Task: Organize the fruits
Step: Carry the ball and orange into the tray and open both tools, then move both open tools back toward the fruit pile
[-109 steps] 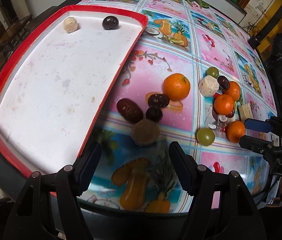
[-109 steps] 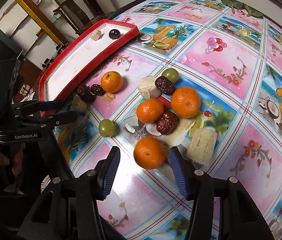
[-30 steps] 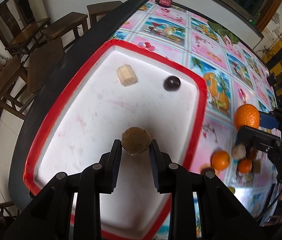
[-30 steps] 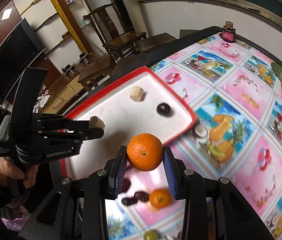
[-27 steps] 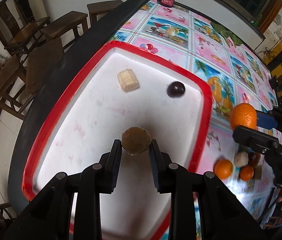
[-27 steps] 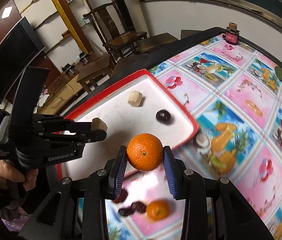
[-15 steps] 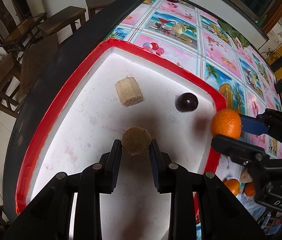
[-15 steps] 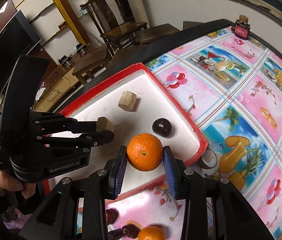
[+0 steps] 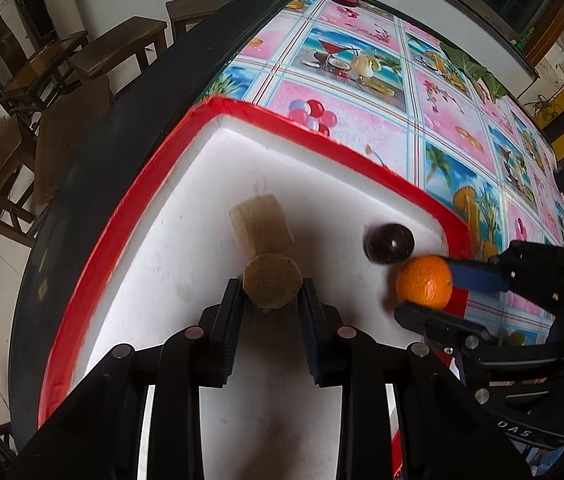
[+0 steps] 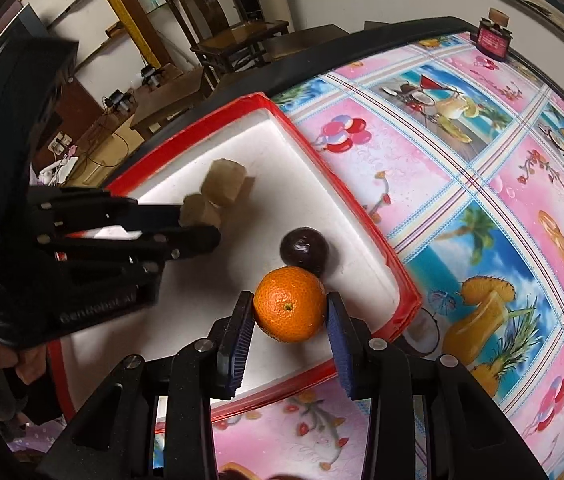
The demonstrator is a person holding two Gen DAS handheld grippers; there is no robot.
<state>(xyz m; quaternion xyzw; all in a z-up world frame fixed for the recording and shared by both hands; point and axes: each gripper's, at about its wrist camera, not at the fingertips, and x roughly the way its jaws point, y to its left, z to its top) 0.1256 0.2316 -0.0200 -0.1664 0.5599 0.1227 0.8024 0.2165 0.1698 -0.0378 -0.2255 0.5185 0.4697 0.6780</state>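
Note:
My left gripper (image 9: 272, 294) is shut on a round brown fruit (image 9: 272, 285), held low over the white red-rimmed tray (image 9: 122, 216), just in front of a tan chunk (image 9: 260, 226). My right gripper (image 10: 287, 316) is shut on an orange (image 10: 289, 304), held over the tray's near right corner, right next to a dark plum (image 10: 304, 250). The orange (image 9: 423, 286) and plum (image 9: 389, 243) also show in the left wrist view. The left gripper (image 10: 202, 226) with its brown fruit (image 10: 198, 210) and the tan chunk (image 10: 228, 186) show in the right wrist view.
The tray (image 10: 361, 216) lies at the table's corner on a fruit-print cloth (image 10: 481, 184). A small red jar (image 10: 493, 40) stands at the far table edge. Wooden chairs and benches (image 9: 58, 64) stand beyond the table.
Both grippers have moved forward and lower over the tray's far end with their fruits. The brown fruit now nears the tan chunk, the orange nears the plum.

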